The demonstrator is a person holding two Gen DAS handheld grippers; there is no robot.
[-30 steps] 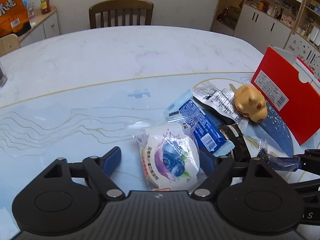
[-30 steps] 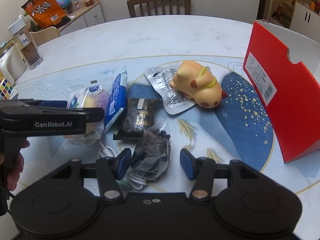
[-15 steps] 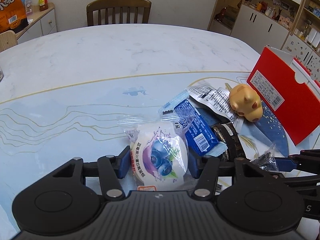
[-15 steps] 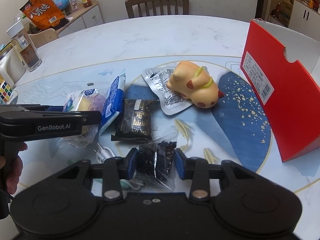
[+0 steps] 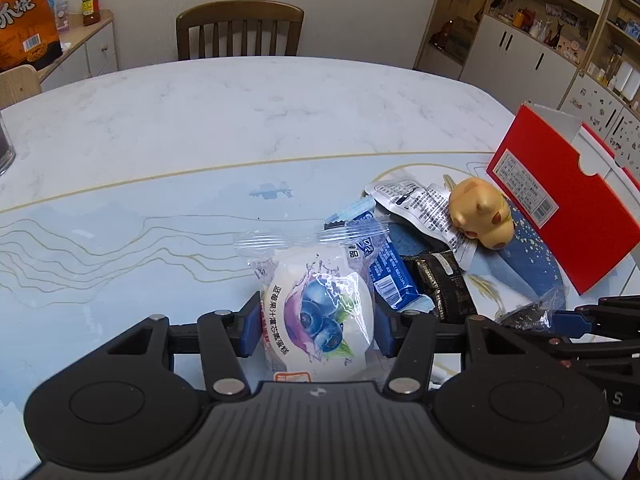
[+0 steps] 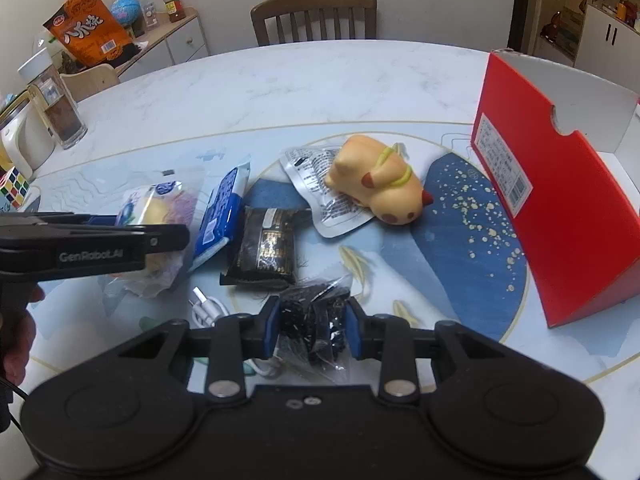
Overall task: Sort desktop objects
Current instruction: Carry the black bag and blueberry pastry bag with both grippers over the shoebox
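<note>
A white blueberry snack packet [image 5: 316, 280] sits between the blue pads of my left gripper [image 5: 318, 328], which press on both its sides. My right gripper [image 6: 313, 330] is shut on a clear bag of black bits [image 6: 316, 300]. Between the two lie a blue packet [image 6: 220, 212], a black packet [image 6: 264, 248], a silver sachet [image 6: 320, 188] and a yellow pig toy [image 6: 380, 186] resting partly on the sachet. In the right wrist view the left gripper [image 6: 172, 236] reaches in from the left over the blueberry packet [image 6: 152, 208].
A red open box [image 6: 560, 200] stands on its side at the right. A white cable [image 6: 206, 310] lies just left of the right gripper. At the far left are a Rubik's cube [image 6: 14, 186] and a glass jar [image 6: 56, 112]. A wooden chair [image 6: 314, 18] stands behind the table.
Both grippers closed: the left one onto the blueberry packet, the right one onto the bag of black bits. Neither hand shifted much.
</note>
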